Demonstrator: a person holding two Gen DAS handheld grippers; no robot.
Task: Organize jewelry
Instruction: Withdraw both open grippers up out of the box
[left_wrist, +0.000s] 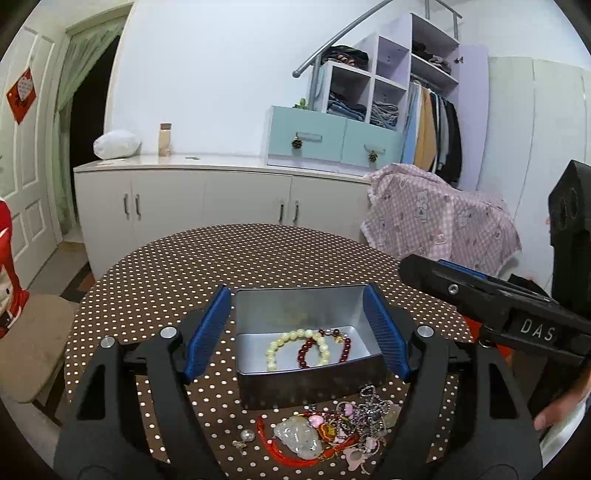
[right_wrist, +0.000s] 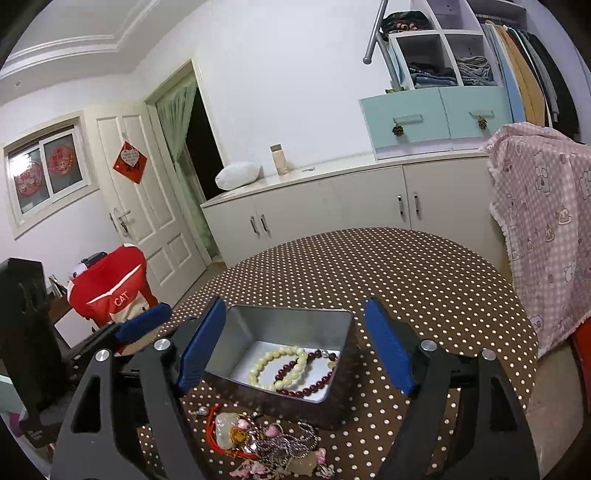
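Note:
An open metal tin (left_wrist: 295, 306) (right_wrist: 258, 325) stands on the polka-dot table (left_wrist: 221, 258) (right_wrist: 424, 280). Inside lie a cream bead bracelet (left_wrist: 280, 345) (right_wrist: 273, 360) and a dark red bead bracelet (left_wrist: 345, 349) (right_wrist: 314, 386), overlapping. A tangled pile of jewelry (left_wrist: 325, 428) (right_wrist: 266, 439) with a pale jade pendant (left_wrist: 295, 437) (right_wrist: 225, 421) on red cord lies in front of the tin. My left gripper (left_wrist: 297, 328) is open and empty, above the table, its fingers framing the tin. My right gripper (right_wrist: 295, 347) is open and empty, framing the tin; it also shows at right in the left wrist view (left_wrist: 498, 299).
A pink checked cloth (left_wrist: 436, 214) (right_wrist: 543, 206) drapes over a chair beyond the table's right side. A red chair cover (right_wrist: 110, 291) is at left. White cabinets (left_wrist: 207, 199) (right_wrist: 332, 206) line the far wall.

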